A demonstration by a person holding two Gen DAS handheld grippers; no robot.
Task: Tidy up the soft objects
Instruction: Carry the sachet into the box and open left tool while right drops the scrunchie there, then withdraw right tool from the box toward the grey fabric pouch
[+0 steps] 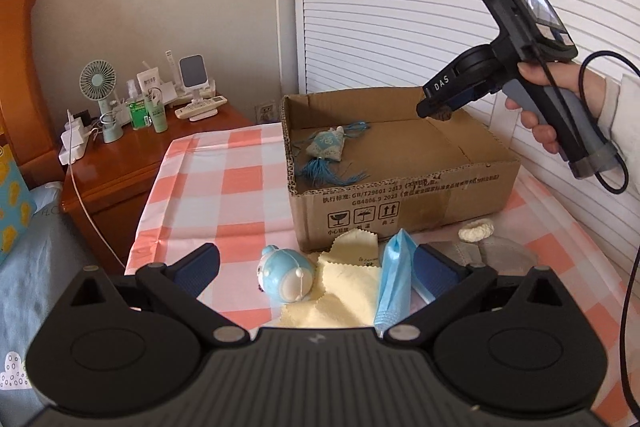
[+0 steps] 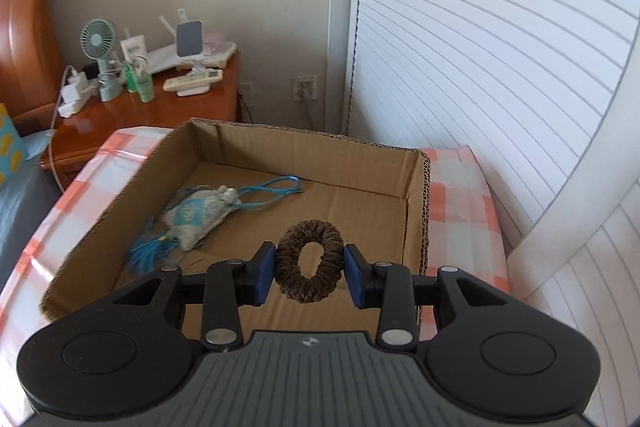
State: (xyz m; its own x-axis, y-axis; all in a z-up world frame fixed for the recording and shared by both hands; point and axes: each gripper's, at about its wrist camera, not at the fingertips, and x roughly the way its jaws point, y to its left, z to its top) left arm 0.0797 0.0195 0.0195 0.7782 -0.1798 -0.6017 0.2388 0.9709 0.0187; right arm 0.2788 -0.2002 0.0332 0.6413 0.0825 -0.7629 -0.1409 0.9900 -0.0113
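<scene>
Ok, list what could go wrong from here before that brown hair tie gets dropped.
1. The right hand-held gripper pinches the brown hair tie only by its sides; it may spring sideways on release rather than fall straight into the cardboard box.
2. It could land on the blue sachet and snag its tassels.
3. The open left hand-held gripper hangs low over the yellow cloth and face mask and might drag them.
</scene>
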